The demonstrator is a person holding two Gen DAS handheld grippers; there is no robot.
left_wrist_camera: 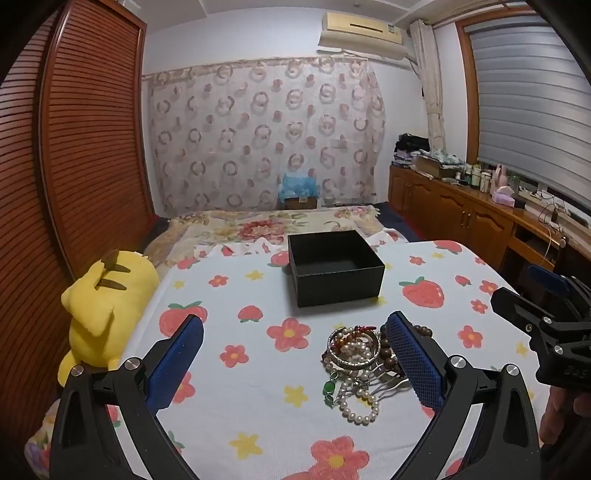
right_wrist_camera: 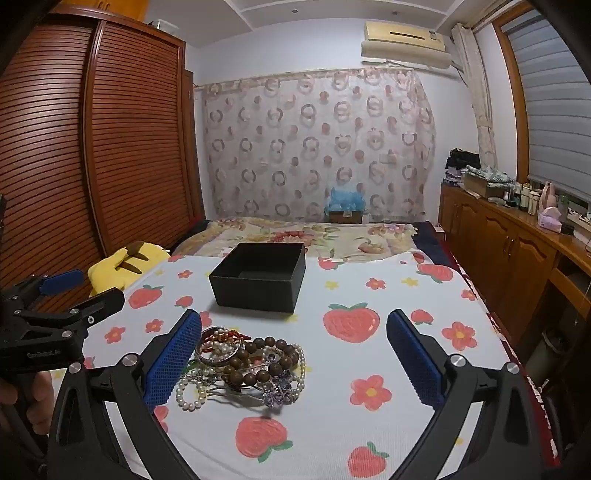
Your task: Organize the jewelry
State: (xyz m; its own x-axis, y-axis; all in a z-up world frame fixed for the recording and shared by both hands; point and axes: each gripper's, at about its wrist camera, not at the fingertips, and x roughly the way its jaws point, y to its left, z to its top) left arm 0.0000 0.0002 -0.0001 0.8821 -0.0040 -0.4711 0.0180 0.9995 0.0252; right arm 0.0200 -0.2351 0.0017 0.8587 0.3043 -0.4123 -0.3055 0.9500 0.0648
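Lying tangled on the strawberry-print bed sheet (left_wrist_camera: 258,332), the jewelry pile (left_wrist_camera: 354,365) is seen just before an empty black box (left_wrist_camera: 334,271). Both the left tool (left_wrist_camera: 295,362) and right tool (right_wrist_camera: 293,358) are held released, gripping nothing.

- A bed (left_wrist_camera: 258,406) under a white strawberry-and-flower sheet fills the room ahead.
- A louvred wooden wardrobe (left_wrist_camera: 85,140) stands to the left.
- A circle-patterned curtain (left_wrist_camera: 266,136) covers the far wall, below a beige air conditioner (left_wrist_camera: 362,31).
- A low wooden cabinet (left_wrist_camera: 461,210) runs along the right, under a window with grey blinds (left_wrist_camera: 528,96).
- A yellow plush toy (left_wrist_camera: 107,306) lies at the bed's left edge.
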